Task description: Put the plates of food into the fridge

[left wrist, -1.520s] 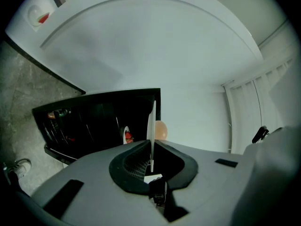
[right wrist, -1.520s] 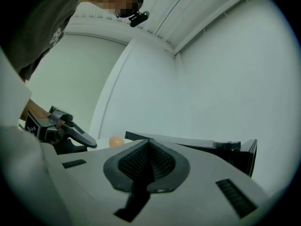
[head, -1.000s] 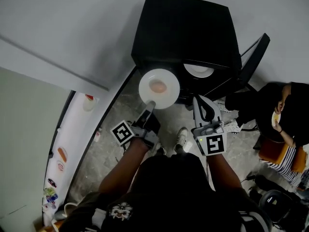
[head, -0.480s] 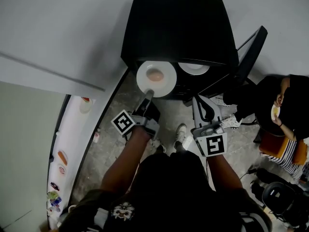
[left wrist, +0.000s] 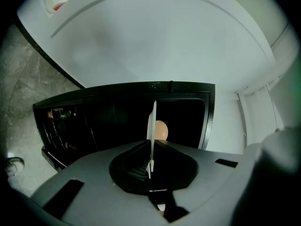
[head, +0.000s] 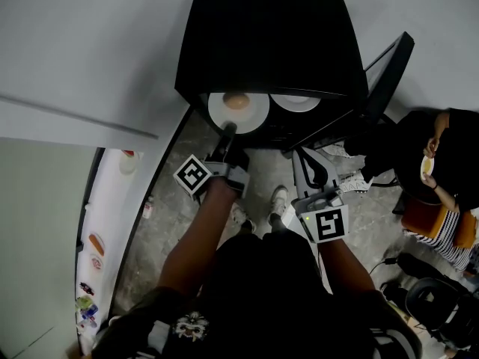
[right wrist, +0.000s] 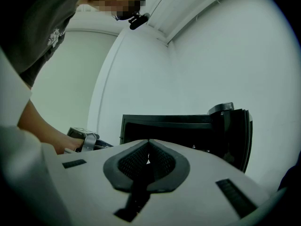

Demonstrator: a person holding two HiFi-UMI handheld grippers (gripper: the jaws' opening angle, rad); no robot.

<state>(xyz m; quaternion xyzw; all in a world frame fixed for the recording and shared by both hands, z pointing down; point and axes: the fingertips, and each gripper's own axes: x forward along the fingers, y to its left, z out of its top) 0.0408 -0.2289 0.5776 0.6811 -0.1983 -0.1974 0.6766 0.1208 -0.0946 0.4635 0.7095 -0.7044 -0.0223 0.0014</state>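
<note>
Pinching plate [head: 254, 116] rim edge-on btwn L tongs [head: 228, 131], at fridge [head: 269, 36] opening.

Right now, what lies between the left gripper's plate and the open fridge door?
Another white plate, already inside the black fridge, shows there in the head view.

The fridge [head: 269, 36] opens toward the near side. Its door [head: 389, 73], swung out at the right, blocks approach from that side; the white wall [head: 75, 51] closes off the left. Inside the opening, a second plate [head: 296, 102] fills the right half and the held plate [head: 247, 114], clamped by its rim in the left gripper [head: 228, 131] jaws, fills the left half, just beside it. The floor [head: 168, 215] in front is passable; the right gripper [head: 305, 155], jaws together and empty, hangs there near the door.
</note>
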